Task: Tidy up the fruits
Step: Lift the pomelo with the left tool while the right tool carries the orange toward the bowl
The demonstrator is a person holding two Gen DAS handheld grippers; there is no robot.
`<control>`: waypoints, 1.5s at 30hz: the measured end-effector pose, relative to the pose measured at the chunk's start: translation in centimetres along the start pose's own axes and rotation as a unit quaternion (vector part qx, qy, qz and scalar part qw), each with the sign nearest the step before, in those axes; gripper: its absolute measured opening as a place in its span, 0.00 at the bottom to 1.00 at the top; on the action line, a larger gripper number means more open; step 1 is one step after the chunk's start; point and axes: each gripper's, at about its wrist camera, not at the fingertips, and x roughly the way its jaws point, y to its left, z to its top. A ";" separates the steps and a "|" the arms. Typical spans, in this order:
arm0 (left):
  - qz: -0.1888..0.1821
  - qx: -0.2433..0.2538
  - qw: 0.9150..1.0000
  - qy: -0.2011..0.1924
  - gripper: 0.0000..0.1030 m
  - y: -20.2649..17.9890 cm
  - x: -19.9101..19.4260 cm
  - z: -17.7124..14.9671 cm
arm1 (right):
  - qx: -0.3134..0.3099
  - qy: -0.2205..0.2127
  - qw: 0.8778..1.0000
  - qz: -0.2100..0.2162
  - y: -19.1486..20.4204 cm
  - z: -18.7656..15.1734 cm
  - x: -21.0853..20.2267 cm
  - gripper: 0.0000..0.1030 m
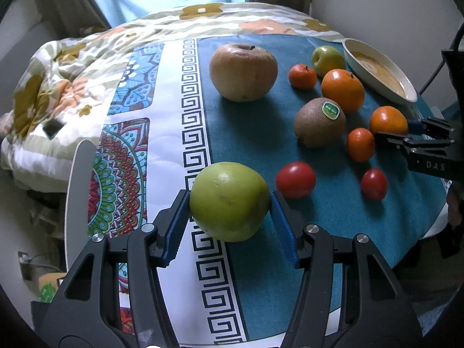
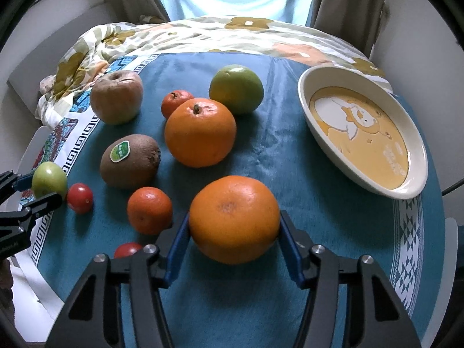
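Note:
My left gripper is shut on a green apple at the near left of the teal cloth; the apple also shows in the right wrist view. My right gripper is shut on an orange, seen from the left wrist view too. On the cloth lie a wrinkled brown apple, a kiwi, a big orange, a green citrus, two small tangerines and two tomatoes.
An oval cream dish with a yellow cartoon print lies empty at the right. A flowered quilt is bunched at the back and left. The table's edge runs close at the left and near side.

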 end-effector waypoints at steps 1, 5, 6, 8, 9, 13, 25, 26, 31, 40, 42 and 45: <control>0.003 -0.003 1.000 -0.002 0.58 -0.1 -0.2 0.0 | 0.001 -0.002 1.000 0.002 -0.1 0.0 -0.2 0.52; 0.012 -0.008 1.000 -0.008 0.58 -0.5 -1.2 0.4 | 0.000 -0.012 1.000 0.009 -0.4 0.2 -1.2 0.52; 0.014 -0.009 1.000 -0.010 0.58 -0.7 -1.5 0.5 | -0.001 -0.015 1.000 0.011 -0.5 0.3 -1.5 0.52; 0.022 -0.011 1.000 -0.015 0.58 -1.2 -2.2 0.8 | -0.001 -0.021 1.000 0.015 -0.9 0.5 -2.3 0.52; 0.028 -0.013 0.999 -0.017 0.58 -1.6 -2.7 1.1 | -0.001 -0.024 1.000 0.016 -1.0 0.5 -2.8 0.52; 0.034 -0.019 0.999 -0.036 0.58 -3.1 -4.4 2.1 | 0.000 -0.040 0.999 0.024 -2.4 0.9 -4.9 0.52; 0.037 0.003 0.994 -0.105 0.58 -11.1 -8.6 8.6 | 0.010 -0.091 0.995 0.027 -9.2 3.3 -11.7 0.52; 0.033 0.007 0.994 -0.107 0.58 -11.7 -8.6 9.2 | 0.013 -0.093 0.995 0.024 -9.8 3.5 -12.0 0.52; 0.001 0.031 0.993 -0.113 0.58 -14.6 -7.6 12.6 | 0.036 -0.100 0.994 0.007 -12.7 4.4 -12.6 0.52; -0.054 0.099 0.989 -0.097 0.58 -19.3 -3.0 18.0 | 0.092 -0.094 0.991 -0.025 -17.3 6.5 -11.7 0.52; -0.065 0.115 0.987 -0.090 0.58 -20.2 -1.6 19.2 | 0.105 -0.091 0.990 -0.034 -18.1 6.8 -11.3 0.52; -0.083 0.135 0.984 -0.078 0.58 -21.4 0.3 20.6 | 0.126 -0.085 0.987 -0.043 -19.3 7.2 -10.5 0.52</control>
